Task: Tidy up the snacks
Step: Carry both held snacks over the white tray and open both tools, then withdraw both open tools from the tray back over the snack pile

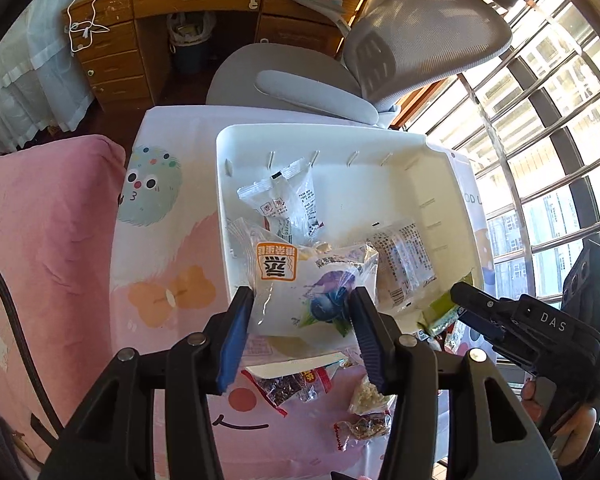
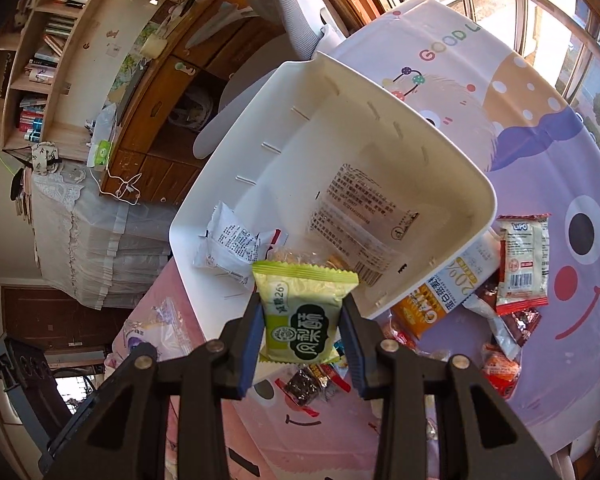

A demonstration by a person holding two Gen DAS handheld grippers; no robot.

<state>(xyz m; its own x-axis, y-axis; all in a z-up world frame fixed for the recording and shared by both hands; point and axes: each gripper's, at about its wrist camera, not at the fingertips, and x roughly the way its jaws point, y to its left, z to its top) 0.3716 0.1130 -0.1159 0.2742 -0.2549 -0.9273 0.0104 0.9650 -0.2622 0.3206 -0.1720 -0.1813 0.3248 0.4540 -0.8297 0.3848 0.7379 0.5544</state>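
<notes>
Our left gripper [image 1: 302,312] has its jaws closed on a clear blueberry-print packet [image 1: 316,292], held over the near rim of the white bin [image 1: 340,136], while our right gripper [image 2: 302,330] pinches a green pastry packet [image 2: 304,312] just above that same rim. We judge the job partly done: in the left view, a white sachet [image 1: 284,200] lies at about ten o'clock on the bin floor and a clear labelled packet [image 1: 404,264] at about four o'clock, with what may be another wrapper under them, though glare blurs it. Plenty is left. In the right view, loose snacks sit on the printed tablecloth [image 2: 540,128] at three to five o'clock of the bin: a LIPO packet [image 2: 526,260], an orange packet [image 2: 432,308] and small red wrappers [image 2: 498,368]. The bin's near wall stands between both held packets and the floor, and a grey office chair [image 1: 420,40] crowds the table's far edge.
</notes>
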